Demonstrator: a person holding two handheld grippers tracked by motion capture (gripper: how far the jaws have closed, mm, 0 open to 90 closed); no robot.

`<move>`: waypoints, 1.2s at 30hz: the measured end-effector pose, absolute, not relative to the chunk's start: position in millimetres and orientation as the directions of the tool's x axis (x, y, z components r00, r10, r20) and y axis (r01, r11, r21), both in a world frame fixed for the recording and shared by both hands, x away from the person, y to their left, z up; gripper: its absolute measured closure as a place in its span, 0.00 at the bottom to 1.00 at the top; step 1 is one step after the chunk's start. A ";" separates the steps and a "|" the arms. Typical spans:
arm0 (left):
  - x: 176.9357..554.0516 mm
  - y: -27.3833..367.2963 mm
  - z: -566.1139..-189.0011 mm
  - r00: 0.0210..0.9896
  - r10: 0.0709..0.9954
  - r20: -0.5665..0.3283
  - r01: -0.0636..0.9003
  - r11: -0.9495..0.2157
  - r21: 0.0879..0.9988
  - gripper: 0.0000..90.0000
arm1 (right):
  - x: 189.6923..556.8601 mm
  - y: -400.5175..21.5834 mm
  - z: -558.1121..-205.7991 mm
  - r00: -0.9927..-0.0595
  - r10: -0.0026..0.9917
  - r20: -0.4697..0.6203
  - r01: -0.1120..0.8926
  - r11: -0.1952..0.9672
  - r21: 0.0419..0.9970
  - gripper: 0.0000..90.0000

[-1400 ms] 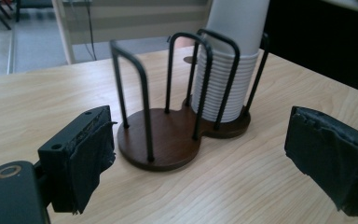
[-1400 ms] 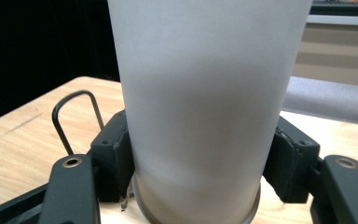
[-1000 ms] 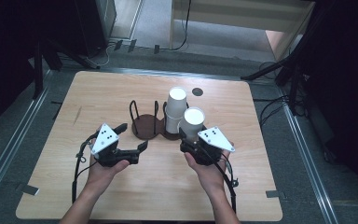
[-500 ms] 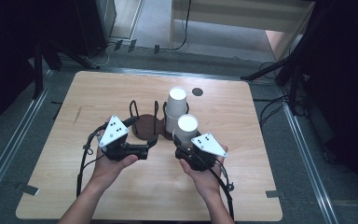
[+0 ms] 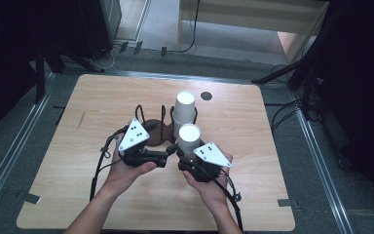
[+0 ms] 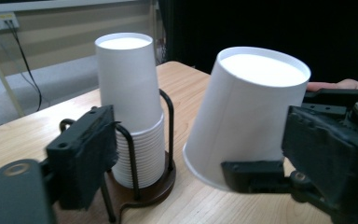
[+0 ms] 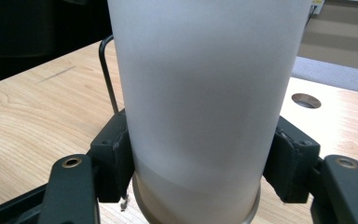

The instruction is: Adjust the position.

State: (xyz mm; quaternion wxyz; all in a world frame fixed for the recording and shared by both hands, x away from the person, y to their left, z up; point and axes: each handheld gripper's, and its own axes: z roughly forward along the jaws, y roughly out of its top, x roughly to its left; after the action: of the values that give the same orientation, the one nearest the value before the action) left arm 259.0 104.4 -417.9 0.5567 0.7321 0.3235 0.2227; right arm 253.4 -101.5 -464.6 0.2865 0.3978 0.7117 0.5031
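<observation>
High view: two tools (image 5: pixel 171 152), one loose cup (image 5: pixel 189 141).

Light falls from above on the bench (image 5: pixel 102 107), bright at its middle, while the room around it sinks into darkness. Close up, the held cup (image 7: pixel 205 93) is soft and out of focus. The high view is slightly grainy.

My forearms are showing bare, with no sleeves. My left gripper (image 5: pixel 171 152) is wearing a black body topped by a grey three-cornered plate with small dark dots, a black cable looping off it. My right gripper (image 5: pixel 187 157) is carrying the same plate and cable. Its blocky black jaws are showing round brass-coloured rivets and worn, flaking pads (image 7: pixel 117 158).
</observation>
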 end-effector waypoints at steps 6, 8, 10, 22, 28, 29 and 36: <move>260.5 93.8 -419.5 0.713 0.700 -0.038 0.229 -0.181 0.956 0.15 | 252.7 -96.9 -466.4 -0.524 0.852 -0.013 0.270 0.181 0.946 0.40; 261.0 92.0 -420.2 0.717 0.696 -0.040 0.231 -0.183 0.956 0.15 | 251.9 -95.4 -467.5 -0.527 0.850 -0.010 0.272 0.180 0.945 0.40; 261.4 90.4 -420.8 0.723 0.690 -0.038 0.231 -0.190 0.954 0.16 | 250.9 -93.9 -468.8 -0.529 0.848 -0.013 0.272 0.184 0.945 0.40; 260.8 83.0 -423.9 0.749 0.662 -0.029 0.225 -0.213 0.951 0.27 | 245.2 -83.8 -472.6 -0.558 0.829 -0.039 0.251 0.213 0.944 0.40; 260.5 80.9 -424.5 0.747 0.664 -0.025 0.228 -0.221 0.948 0.30 | 243.1 -81.0 -473.1 -0.559 0.827 -0.058 0.239 0.228 0.944 0.40; 260.4 80.9 -424.4 0.746 0.665 -0.024 0.228 -0.221 0.948 0.31 | 242.7 -80.2 -473.5 -0.559 0.827 -0.061 0.237 0.230 0.944 0.40; 260.5 79.9 -423.6 0.736 0.676 -0.029 0.240 -0.221 0.945 0.32 | 241.7 -77.9 -474.0 -0.560 0.824 -0.083 0.224 0.247 0.943 0.40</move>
State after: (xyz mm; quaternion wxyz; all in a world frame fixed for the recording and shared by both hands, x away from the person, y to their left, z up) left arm 260.5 79.9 -423.6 0.5454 0.7555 0.3031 0.1998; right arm 241.7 -77.9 -474.0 0.3017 0.3593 0.7296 0.4976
